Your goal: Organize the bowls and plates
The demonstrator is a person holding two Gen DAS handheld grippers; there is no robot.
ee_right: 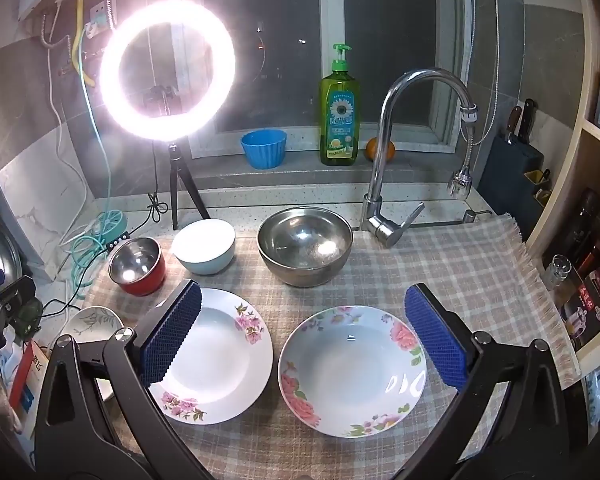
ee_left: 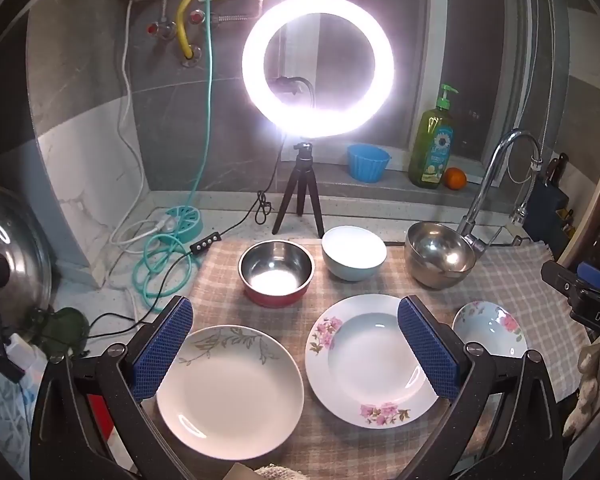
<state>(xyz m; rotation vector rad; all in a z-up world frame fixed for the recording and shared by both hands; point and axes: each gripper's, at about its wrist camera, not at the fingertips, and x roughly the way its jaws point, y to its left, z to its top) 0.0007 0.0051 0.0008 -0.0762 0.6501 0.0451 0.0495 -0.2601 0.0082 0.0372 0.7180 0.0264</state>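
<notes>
Grippers both tilted downward over the near edge of the checked cloth (ee_right: 460,264), jaws spread wide, nothing between the pads. Left gripper (ee_left: 296,344) hanging above the seam between two plates, blue ridged pads (ee_left: 164,348) apart and touching neither. Right gripper (ee_right: 304,336) poised likewise, pads clear of the crockery below.

Along the near edge, left to right: leaf-sprig plate (ee_left: 230,392), glossy white, shallow, at the near left corner; pink-flower plate (ee_left: 370,360), wide-rimmed with a sunken well; rose bowl-plate (ee_right: 352,368), deeper, rim ringed with blossoms, at the middle of the near edge. None touching another.

Along the far edge: red-sided steel bowl (ee_left: 276,270), polished inside; pale blue bowl (ee_left: 354,252), smooth ceramic, white within, just beside it; large steel bowl (ee_right: 305,244), brushed and rounded, near the chrome tap (ee_right: 384,184). Woven cloth, beige and white, fringed on the right edge. Lit ring light (ee_right: 167,70) on a tripod behind the far left corner.
</notes>
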